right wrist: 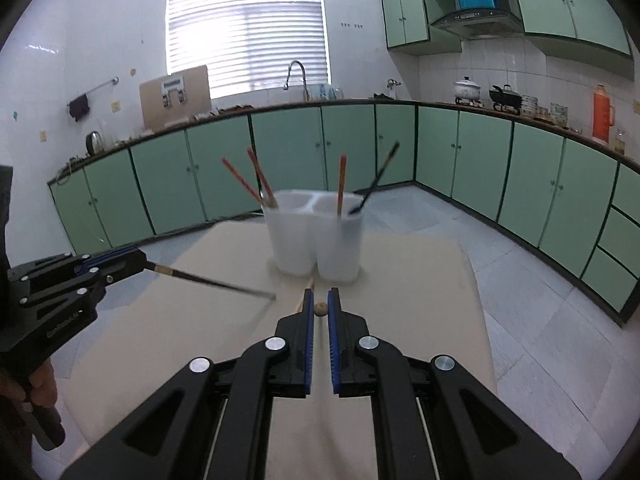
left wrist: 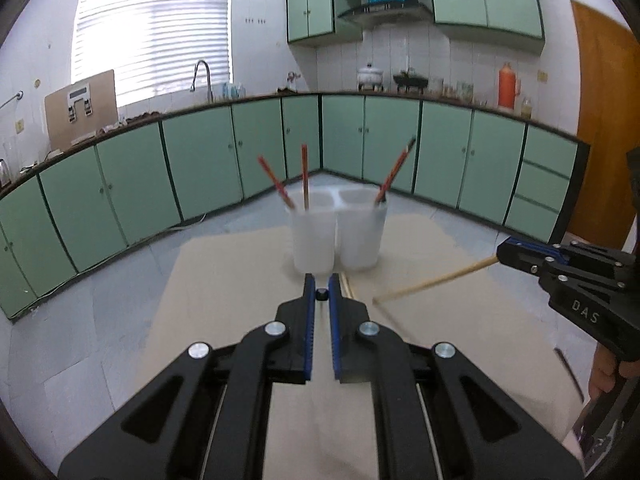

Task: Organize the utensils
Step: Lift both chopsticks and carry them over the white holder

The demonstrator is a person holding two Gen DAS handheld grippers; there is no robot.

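Left gripper (left wrist: pixel 321 280) clamped on dark chopstick (right wrist: pixel 216 282) — right gripper (right wrist: pixel 320 294) on pale chopstick (left wrist: pixel 436 280), seen crosswise.

Green cabinets (right wrist: pixel 288 152) line the kitchen walls — an orange thermos (right wrist: pixel 602 118) stands on the counter. A faucet (right wrist: pixel 298 76) rises below the blinds (right wrist: pixel 248 28).

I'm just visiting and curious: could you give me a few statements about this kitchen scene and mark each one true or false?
1. Each tool holds a chopstick. True: the left tool grips a dark chopstick, the right tool a light wooden chopstick.
2. The white holder is empty. False: it has chopsticks in it.
3. The holder lies tipped over. False: it stands upright.
4. The holder has more than one compartment. True.
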